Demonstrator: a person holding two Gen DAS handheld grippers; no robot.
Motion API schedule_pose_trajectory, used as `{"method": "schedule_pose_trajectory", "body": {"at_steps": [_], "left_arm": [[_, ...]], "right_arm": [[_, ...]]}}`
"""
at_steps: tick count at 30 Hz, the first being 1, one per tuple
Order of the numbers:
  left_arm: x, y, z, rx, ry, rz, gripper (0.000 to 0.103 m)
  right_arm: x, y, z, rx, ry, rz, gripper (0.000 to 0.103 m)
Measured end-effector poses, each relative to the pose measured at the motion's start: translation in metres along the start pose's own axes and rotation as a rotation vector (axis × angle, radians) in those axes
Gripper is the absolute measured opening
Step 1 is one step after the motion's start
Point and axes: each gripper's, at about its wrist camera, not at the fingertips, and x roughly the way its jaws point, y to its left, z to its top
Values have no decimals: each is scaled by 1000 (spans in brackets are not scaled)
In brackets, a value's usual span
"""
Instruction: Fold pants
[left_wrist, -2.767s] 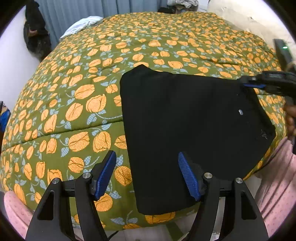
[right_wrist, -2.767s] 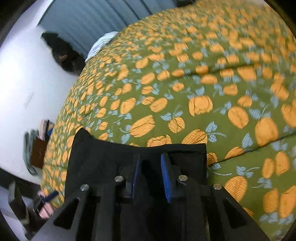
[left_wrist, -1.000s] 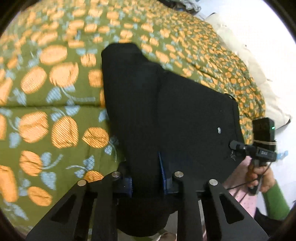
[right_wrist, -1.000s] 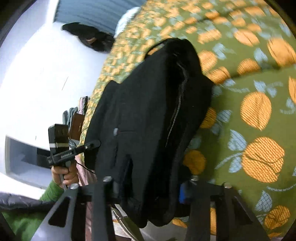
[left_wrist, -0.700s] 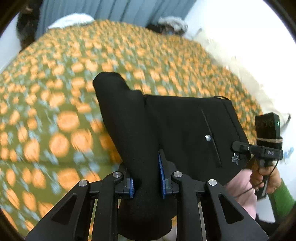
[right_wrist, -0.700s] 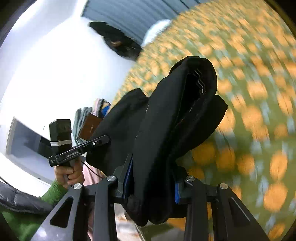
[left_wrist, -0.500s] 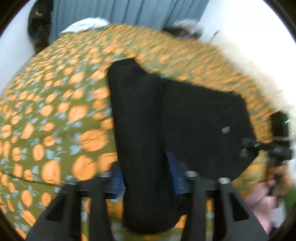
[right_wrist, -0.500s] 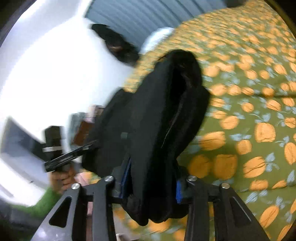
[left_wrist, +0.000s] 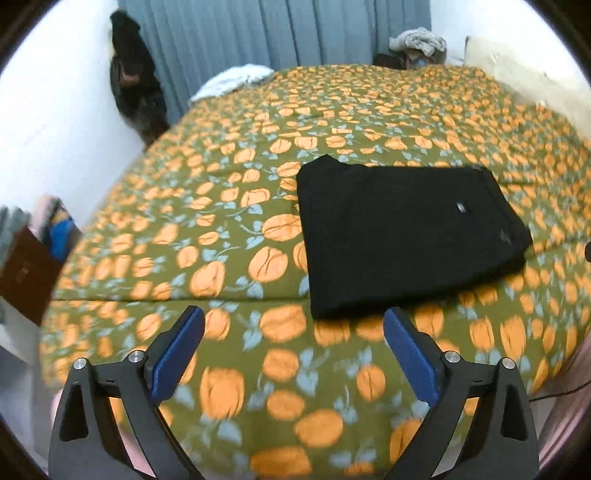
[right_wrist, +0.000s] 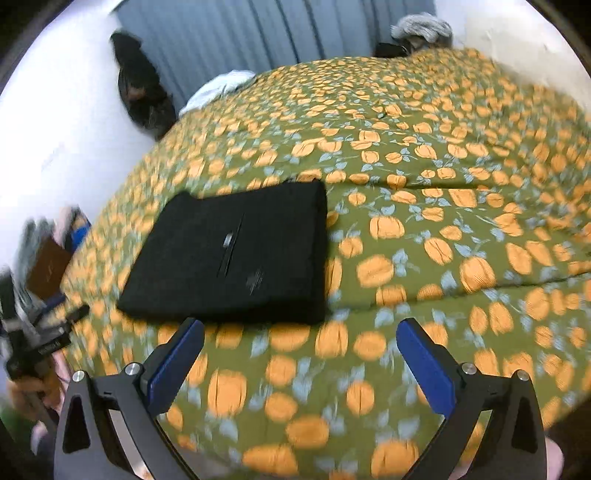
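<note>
The black pants (left_wrist: 402, 229) lie folded into a flat rectangle on the green bedspread with orange pumpkins (left_wrist: 229, 206). In the right wrist view the pants (right_wrist: 236, 254) sit left of centre on the same bedspread (right_wrist: 424, 229). My left gripper (left_wrist: 293, 349) hovers above the spread, short of the pants' near edge; its jaws are opening wide with nothing between them. My right gripper (right_wrist: 301, 358) hangs likewise in front of the pants, jaws opening, nothing between the blue pads. The left gripper (right_wrist: 59, 328) also shows blurred at the left edge of the right wrist view, held by a hand.
Blue curtains (left_wrist: 258, 33) hang behind the bed. A white cloth (left_wrist: 236, 79) lies at the far corner, a dark garment (left_wrist: 135, 92) hangs on the left wall, grey clothes (left_wrist: 417, 40) are piled at the back right. Boxes and fabric (left_wrist: 33, 251) stand beside the bed's left edge.
Both grippers held the folded pants up, then laid them on the bedspread, let go and opened wide. Both have pulled back and risen, now looking at the pants from farther off.
</note>
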Motion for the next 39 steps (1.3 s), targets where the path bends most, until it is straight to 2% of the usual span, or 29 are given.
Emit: {"method": "schedule_pose_trajectory", "body": {"at_steps": [1,5,9,15,18,20,22,24,28,33,39], "left_arm": [[-10,-5,-4,5,4,29,99],[-35,-12,-12,6,9,54,99],[-45,-20,-15,63,35,24,99],[-68,-16,-10,81,100,-42,99],[-88,-3,-6,113,71,-35,99],[-98,6,-2,135,56,-7,99],[-104,16,0,120,54,8,99],[-106,20,0,81,64,-4,99],[-107,13,-7,-4,104,-65,99],[-107,-3,-11,20,121,-97,99],[-107,-7,-8,35,116,-90,99]], "right_arm": [[-9,7,-10,-25,-9,-14,103],[-42,24,-42,-68,-3,-47,103],[-63,37,-59,-61,-3,-17,103],[-91,60,-59,-93,-24,-11,103],[-110,61,-53,-135,-47,-31,103],[-123,57,-47,-181,-76,-83,103],[-127,54,-42,-220,-80,-132,103],[-129,51,-39,-222,-77,-135,103],[-127,59,-42,-177,-45,-51,103],[-120,79,-54,-179,-8,9,103],[-116,77,-53,-161,-2,-21,103]]}}
